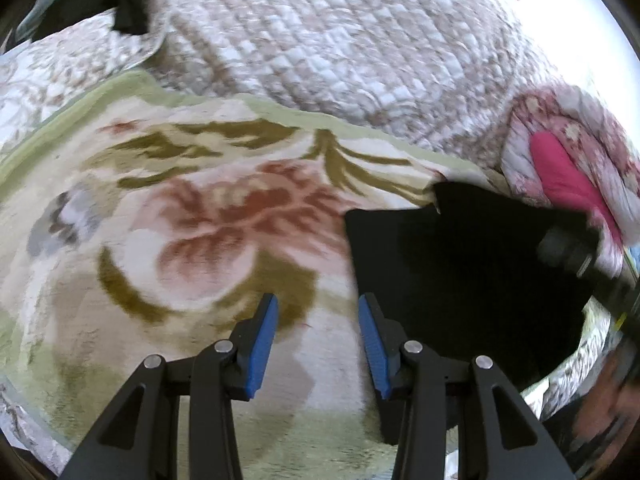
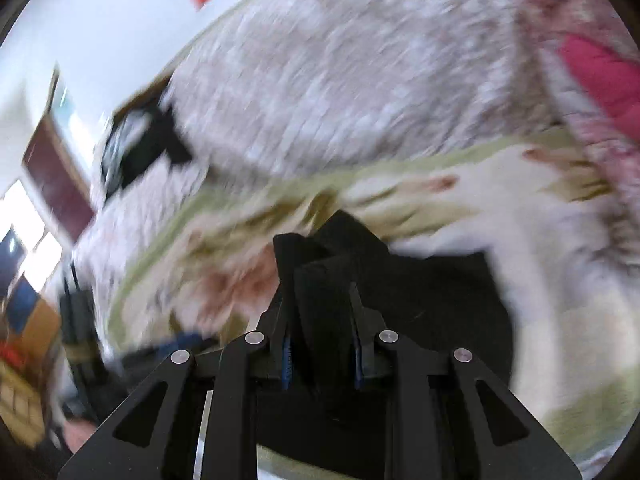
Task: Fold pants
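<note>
The black pants (image 1: 460, 280) lie in a folded stack on the floral blanket (image 1: 180, 208), to the right of my left gripper (image 1: 318, 312). That gripper hangs open over bare blanket, its blue pads (image 1: 264, 340) holding nothing. Part of the right gripper's body (image 1: 568, 252) shows at the pants' right edge. In the blurred right wrist view the right gripper (image 2: 320, 300) is shut on a bunched fold of the black pants (image 2: 320, 280), which stands up between its fingers. The remainder of the pants (image 2: 440, 300) spreads on the blanket beneath it.
A quilted beige bedspread (image 1: 340, 40) covers the bed behind the blanket. A rolled pink and white quilt (image 1: 568, 152) lies at the right. Another dark garment (image 1: 128, 0) sits at the far left of the bed. A person's hand (image 1: 608, 392) shows at the lower right.
</note>
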Demonstrator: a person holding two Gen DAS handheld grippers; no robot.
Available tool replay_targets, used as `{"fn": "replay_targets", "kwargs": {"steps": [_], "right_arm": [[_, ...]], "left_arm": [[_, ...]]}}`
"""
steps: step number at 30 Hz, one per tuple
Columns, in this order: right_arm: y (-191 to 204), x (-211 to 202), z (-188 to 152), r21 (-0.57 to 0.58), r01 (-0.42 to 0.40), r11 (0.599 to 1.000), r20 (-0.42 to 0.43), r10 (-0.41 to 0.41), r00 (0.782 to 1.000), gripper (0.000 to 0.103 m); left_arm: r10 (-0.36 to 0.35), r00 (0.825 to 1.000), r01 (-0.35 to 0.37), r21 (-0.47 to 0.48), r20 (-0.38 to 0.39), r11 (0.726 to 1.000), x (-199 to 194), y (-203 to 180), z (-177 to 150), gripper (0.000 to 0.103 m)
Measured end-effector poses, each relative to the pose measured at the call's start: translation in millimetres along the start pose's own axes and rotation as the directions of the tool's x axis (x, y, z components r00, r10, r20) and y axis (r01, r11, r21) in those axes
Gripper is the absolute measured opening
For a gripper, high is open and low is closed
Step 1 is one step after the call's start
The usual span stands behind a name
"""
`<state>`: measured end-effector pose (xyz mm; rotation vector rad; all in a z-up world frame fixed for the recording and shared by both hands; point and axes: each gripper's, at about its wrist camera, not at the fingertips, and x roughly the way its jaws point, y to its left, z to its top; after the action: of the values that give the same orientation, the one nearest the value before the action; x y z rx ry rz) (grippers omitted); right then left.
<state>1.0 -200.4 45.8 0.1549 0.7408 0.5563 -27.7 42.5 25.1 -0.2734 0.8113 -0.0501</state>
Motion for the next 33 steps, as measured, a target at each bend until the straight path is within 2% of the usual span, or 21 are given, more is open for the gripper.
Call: {"fn": "replay_targets", "kwargs": {"steps": [3,4,6,9,11,16,17,21,22,28,29,31,32,33], "right_arm": [[6.7,29.1,-22.7,-0.040,0.001,0.999,-0.090,-0.005,0.996,0.022],[7.0,31.5,-24.7,-0.042,0.003,0.999,-0.095,-0.007,0.995,0.022],[8.1,26.6,-22.7,-0.042,0.009,0.999,-0.079,-0.012,0.997,0.022],[14.7,8.1,-10.4,-0.066,0.014,0.998,-0.011,-0.014,1.000,0.021],[21.4,2.4,-8.4,-0.081,-0.017,0.997,0.012,0.018,1.000,0.021],[29.6,41.8,-40.0,-0.148,-0.028,0.989,-0.117,0.010,0.993,0.023],[30.1,39.6,-44.1,-0.161,-0.027,0.987,-0.083,0.014,0.996,0.024],[36.8,34.4,-41.1,-0.163,-0.084,0.983,-0.097,0.069,0.993,0.051],[38.4,32.4,-41.2,-0.169,-0.094,0.981,-0.101,0.078,0.992,0.055],[42.0,7.4,-44.9,-0.176,-0.215,0.960,-0.139,0.192,0.971,0.057],[38.8,0.6,-44.9,-0.172,-0.208,0.963,-0.123,0.188,0.974,0.057],[23.5,-11.0,-43.3,-0.146,-0.127,0.981,-0.066,0.119,0.991,0.056],[11.4,-10.8,-40.9,-0.121,-0.074,0.990,-0.065,0.066,0.996,0.053],[-0.7,-2.2,-38.6,-0.102,-0.016,0.995,-0.120,0.004,0.993,0.037]], "left_arm": [[0.006,1.000,-0.006,-0.025,0.012,1.000,-3.5,7.1,2.7,0.045],[0.006,1.000,-0.006,-0.028,0.013,1.000,-4.4,8.3,3.0,0.045],[0.005,1.000,-0.004,-0.033,0.015,0.999,-5.7,9.3,3.2,0.045],[-0.002,1.000,0.003,-0.034,0.022,0.999,-7.5,9.2,4.4,0.045],[-0.007,1.000,0.008,-0.037,0.028,0.999,-8.8,9.4,5.3,0.045],[-0.010,1.000,0.011,-0.039,0.030,0.999,-10.0,9.8,5.9,0.045],[-0.010,1.000,0.011,-0.039,0.029,0.999,-10.3,10.2,5.9,0.045],[-0.008,1.000,0.009,-0.041,0.029,0.999,-9.3,10.4,5.8,0.045],[-0.010,1.000,0.011,-0.042,0.027,0.999,-8.5,10.6,5.8,0.045],[-0.015,0.999,0.016,-0.034,0.028,0.999,-8.6,12.1,5.3,0.045],[-0.017,0.999,0.017,-0.031,0.028,0.999,-8.6,11.6,5.1,0.045],[-0.027,0.999,0.028,-0.018,0.030,0.999,-8.8,8.6,4.4,0.045],[-0.038,0.999,0.038,-0.011,0.029,0.999,-8.6,5.6,4.0,0.045],[-0.049,0.998,0.049,-0.003,0.028,0.999,-8.1,2.7,3.8,0.045]]}}
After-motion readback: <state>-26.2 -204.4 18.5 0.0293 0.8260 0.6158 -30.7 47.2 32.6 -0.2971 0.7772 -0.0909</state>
